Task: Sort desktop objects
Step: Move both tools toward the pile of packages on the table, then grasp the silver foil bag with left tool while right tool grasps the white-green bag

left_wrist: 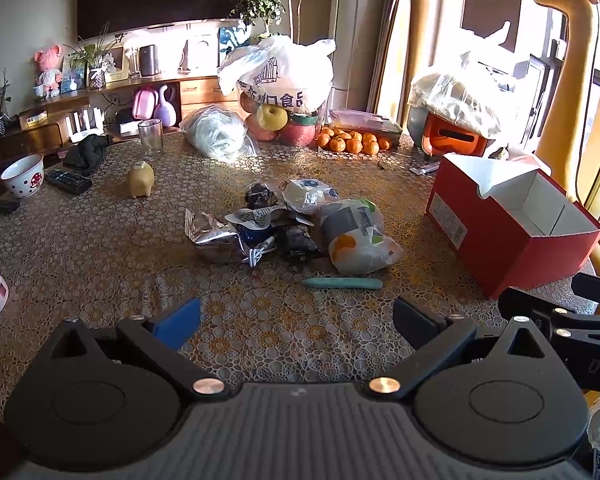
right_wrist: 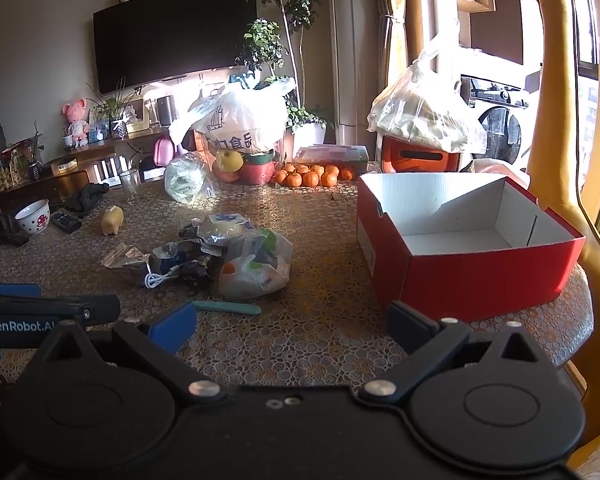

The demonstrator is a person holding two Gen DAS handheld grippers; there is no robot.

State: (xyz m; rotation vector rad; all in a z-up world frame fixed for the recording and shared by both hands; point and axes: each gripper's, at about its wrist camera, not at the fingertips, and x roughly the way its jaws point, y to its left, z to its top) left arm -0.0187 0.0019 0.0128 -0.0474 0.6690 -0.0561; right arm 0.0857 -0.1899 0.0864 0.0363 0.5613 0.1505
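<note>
Both grippers, left [left_wrist: 296, 320] and right [right_wrist: 292, 322], hover spread wide and empty before a snack-packet pile [left_wrist: 296, 224]; a teal, perhaps pen-like stick [left_wrist: 342, 283] lies just nearer, red box [right_wrist: 472, 256] beside.

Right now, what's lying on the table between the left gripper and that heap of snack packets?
Only a slim teal stick, lying flat just short of the snack pile. The rest is bare patterned tablecloth up to the open left gripper. The left wrist view shows it.
</note>
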